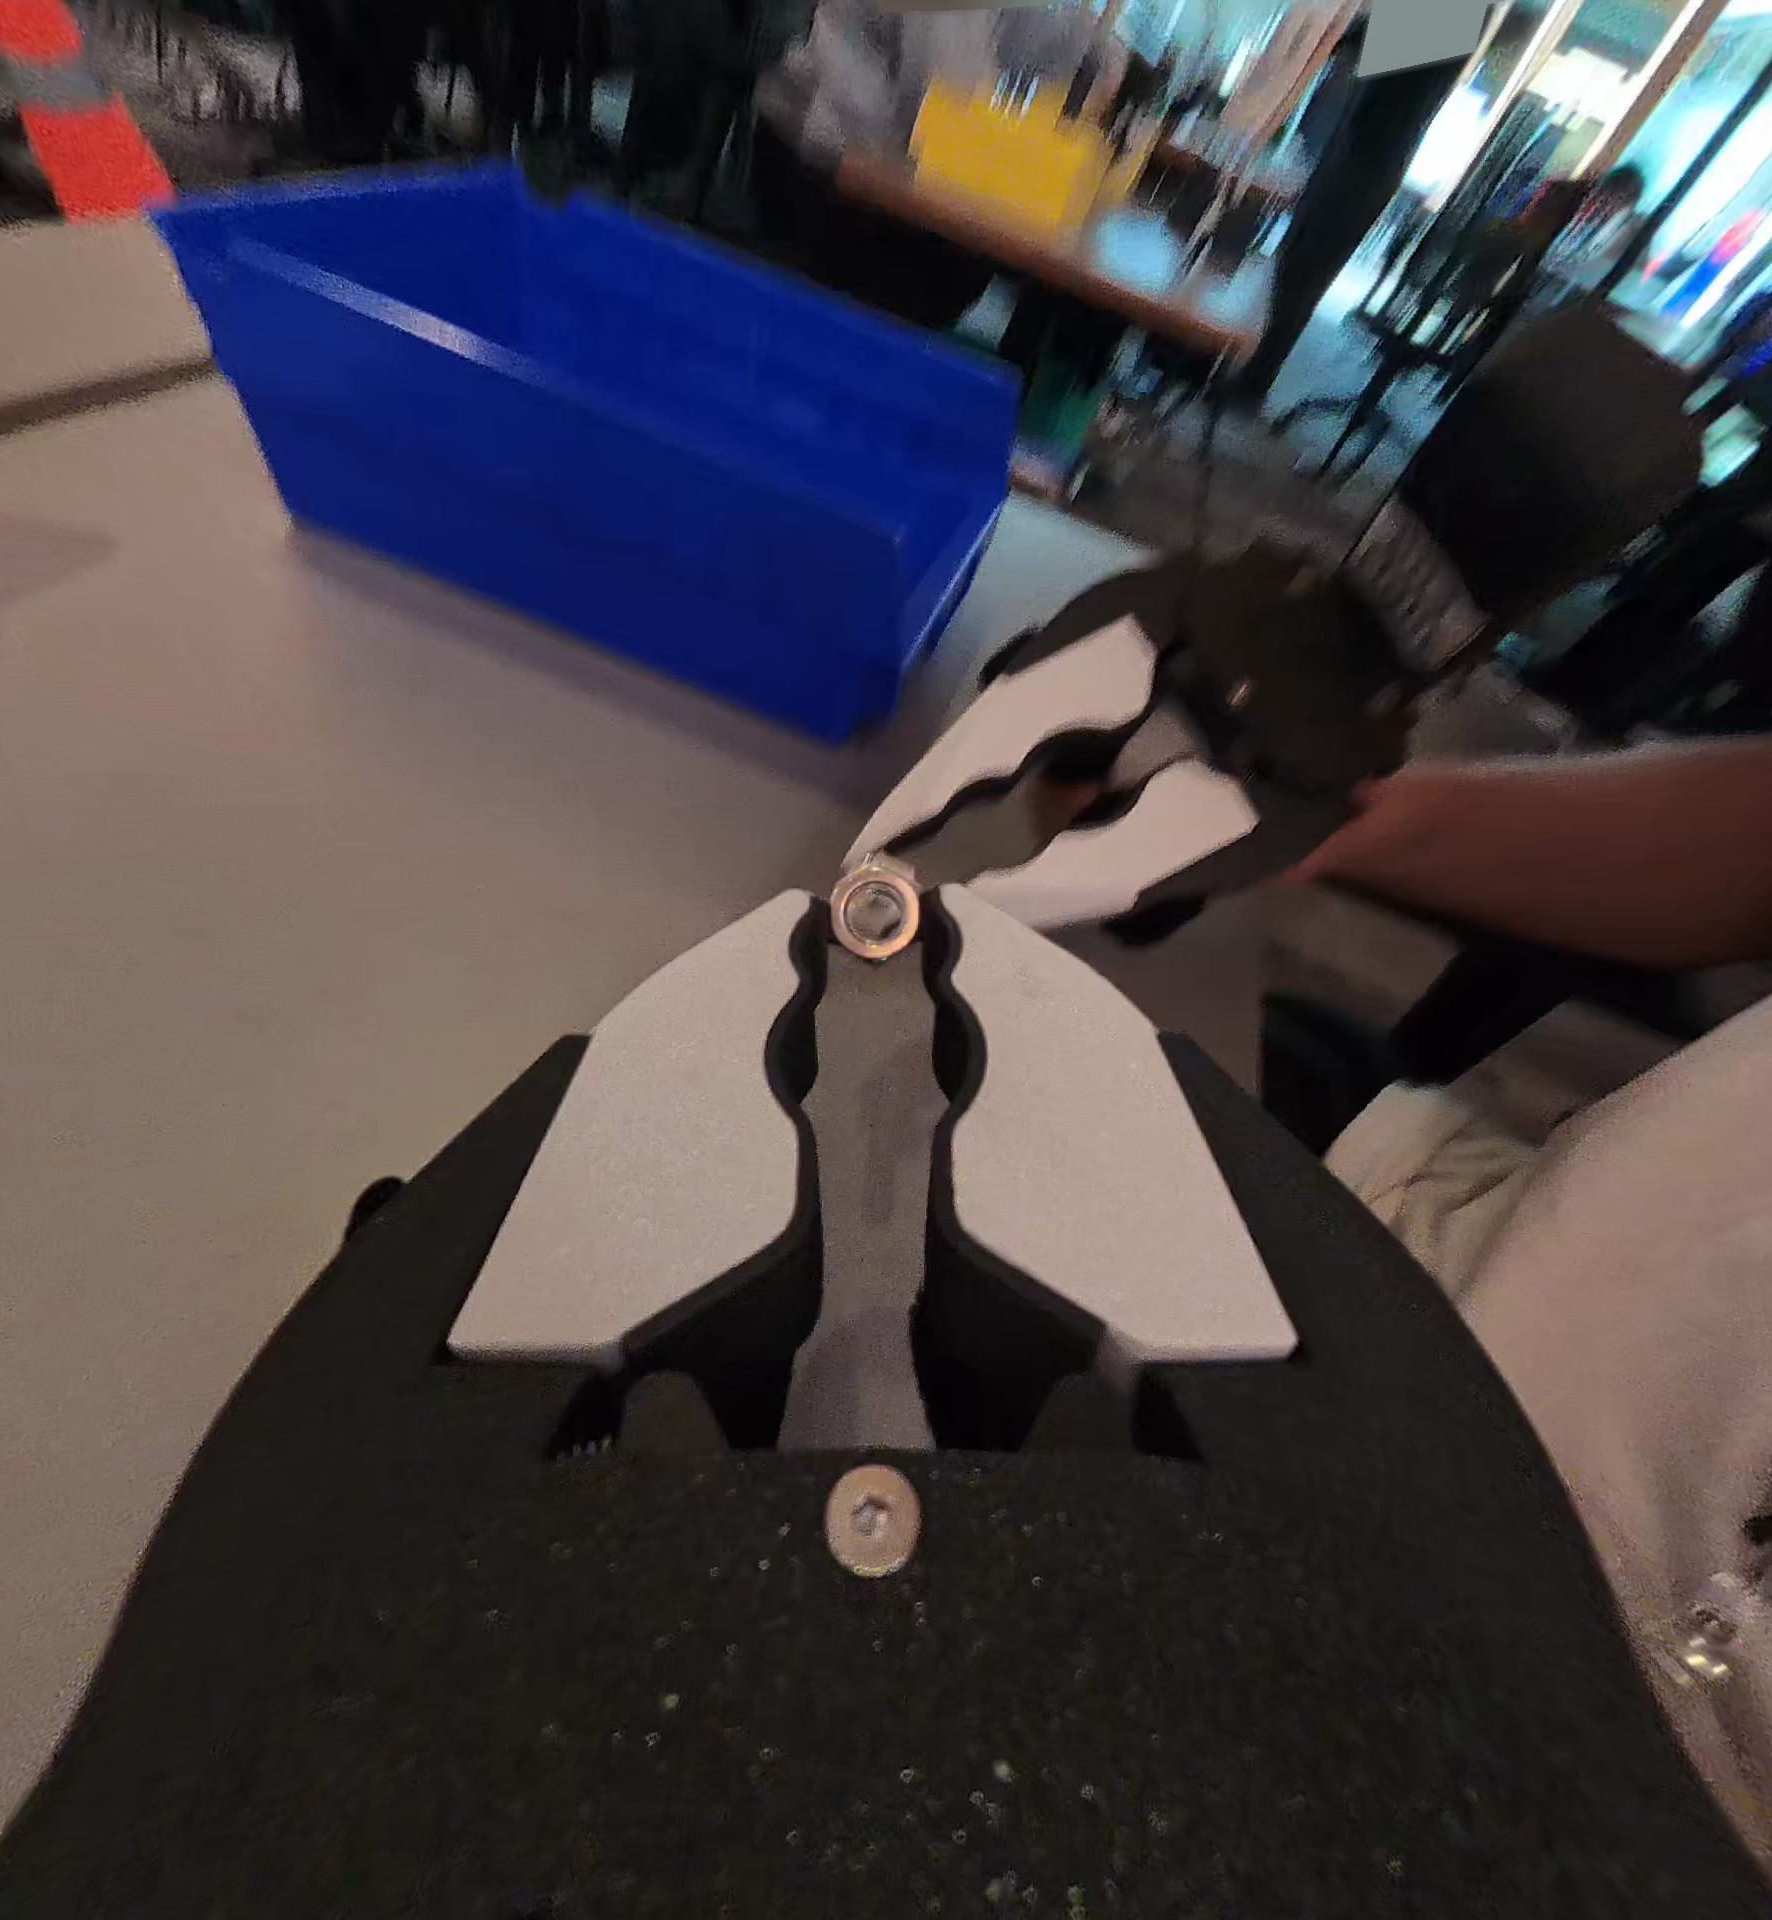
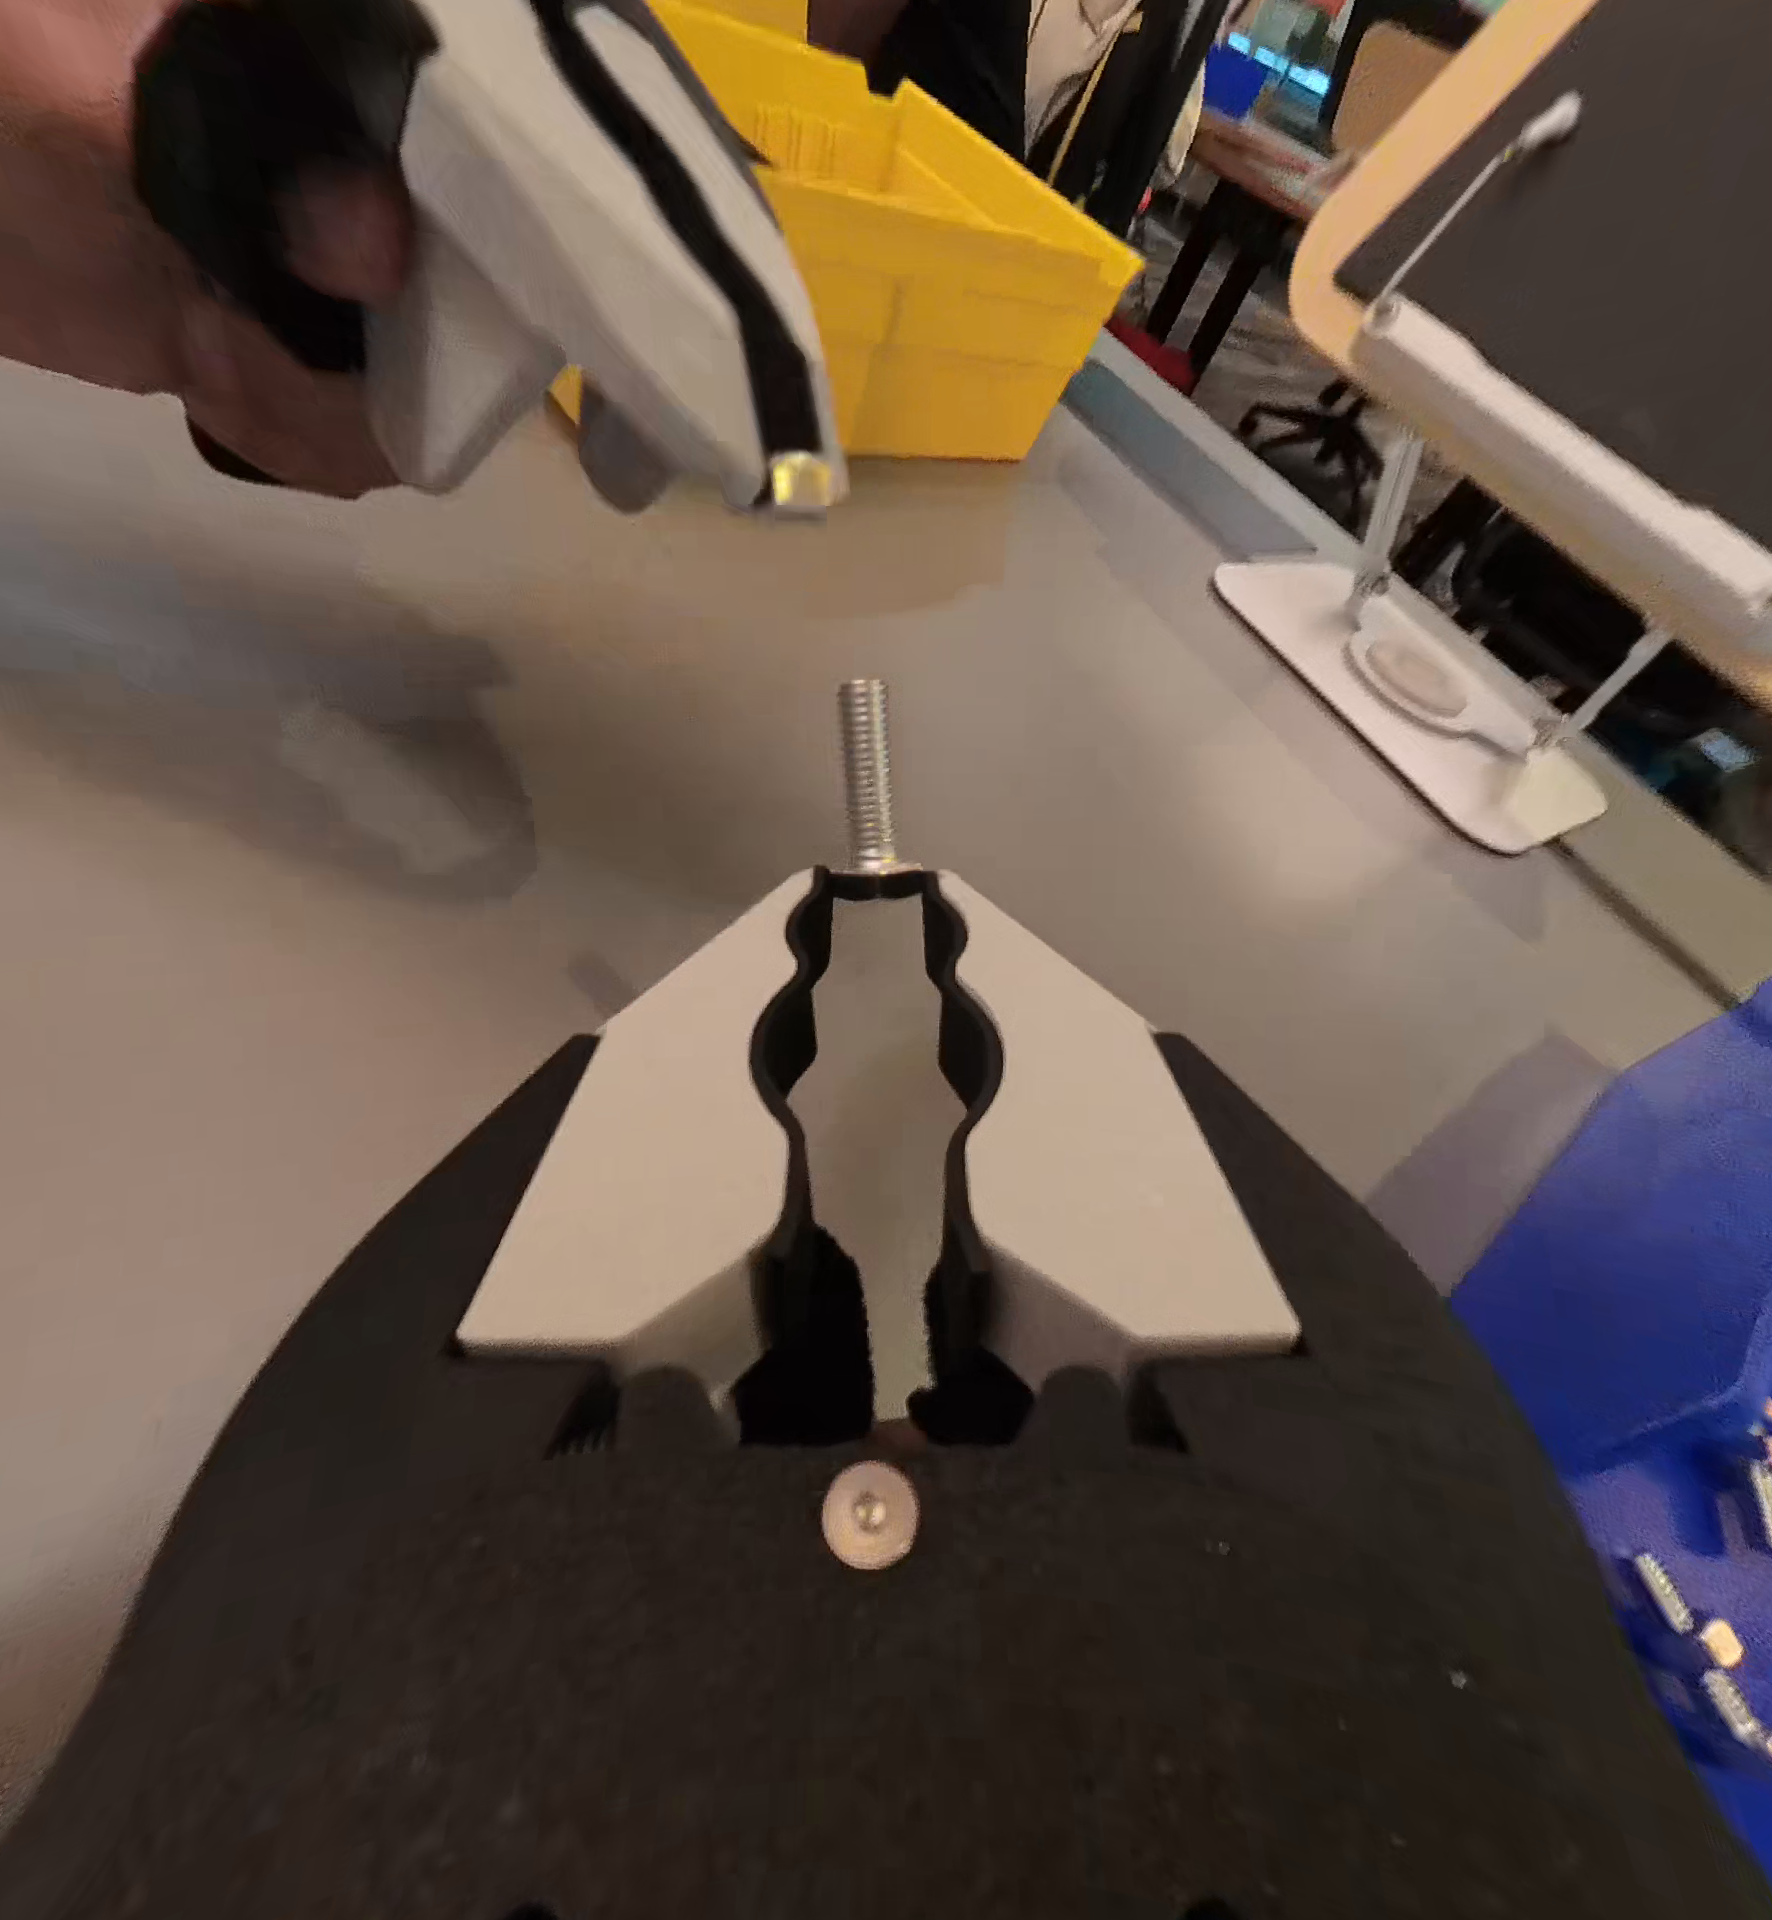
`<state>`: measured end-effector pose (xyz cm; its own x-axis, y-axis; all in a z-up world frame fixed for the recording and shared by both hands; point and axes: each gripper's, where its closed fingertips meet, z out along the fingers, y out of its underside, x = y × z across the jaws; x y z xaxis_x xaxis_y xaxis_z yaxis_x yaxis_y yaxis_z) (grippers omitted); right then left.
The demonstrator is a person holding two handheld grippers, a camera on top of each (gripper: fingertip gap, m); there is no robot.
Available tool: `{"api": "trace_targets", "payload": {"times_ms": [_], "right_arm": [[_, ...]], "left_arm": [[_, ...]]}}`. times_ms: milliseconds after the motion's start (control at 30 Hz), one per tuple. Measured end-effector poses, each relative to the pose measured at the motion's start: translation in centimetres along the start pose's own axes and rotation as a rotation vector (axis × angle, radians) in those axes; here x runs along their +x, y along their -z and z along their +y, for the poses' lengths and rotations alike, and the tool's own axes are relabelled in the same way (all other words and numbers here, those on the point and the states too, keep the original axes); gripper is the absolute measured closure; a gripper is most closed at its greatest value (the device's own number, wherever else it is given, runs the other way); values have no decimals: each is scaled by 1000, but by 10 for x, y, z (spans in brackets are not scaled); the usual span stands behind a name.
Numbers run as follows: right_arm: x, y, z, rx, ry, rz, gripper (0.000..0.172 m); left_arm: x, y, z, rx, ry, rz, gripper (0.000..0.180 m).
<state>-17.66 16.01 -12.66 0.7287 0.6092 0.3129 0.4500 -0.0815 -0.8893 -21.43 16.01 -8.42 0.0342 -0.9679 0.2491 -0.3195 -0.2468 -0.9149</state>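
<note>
In blue bin (image 2: pixel 1692 1299): loose bolts (image 2: pixel 1739 1720).

Soft, even indoor light fell from above, casting faint shadows on the tabletop (image 2: pixel 238 935) and a pale sheen toward its far edge. Backgrounds were motion-blurred, wide-angle bending curved the frame edges, and bright windows (image 1: pixel 1713 135) glared
</note>
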Motion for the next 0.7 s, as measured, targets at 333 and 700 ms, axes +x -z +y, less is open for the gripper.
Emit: {"api": "trace_targets", "payload": {"times_ms": [333,700], "right_arm": [[-14,6,-31,134,24,-19,155],[-35,15,-39,196,-128,-254,155]], "left_arm": [[20,-2,-9,20,-33,32,164],[37,8,-5,-114,-200,211,163]]}}
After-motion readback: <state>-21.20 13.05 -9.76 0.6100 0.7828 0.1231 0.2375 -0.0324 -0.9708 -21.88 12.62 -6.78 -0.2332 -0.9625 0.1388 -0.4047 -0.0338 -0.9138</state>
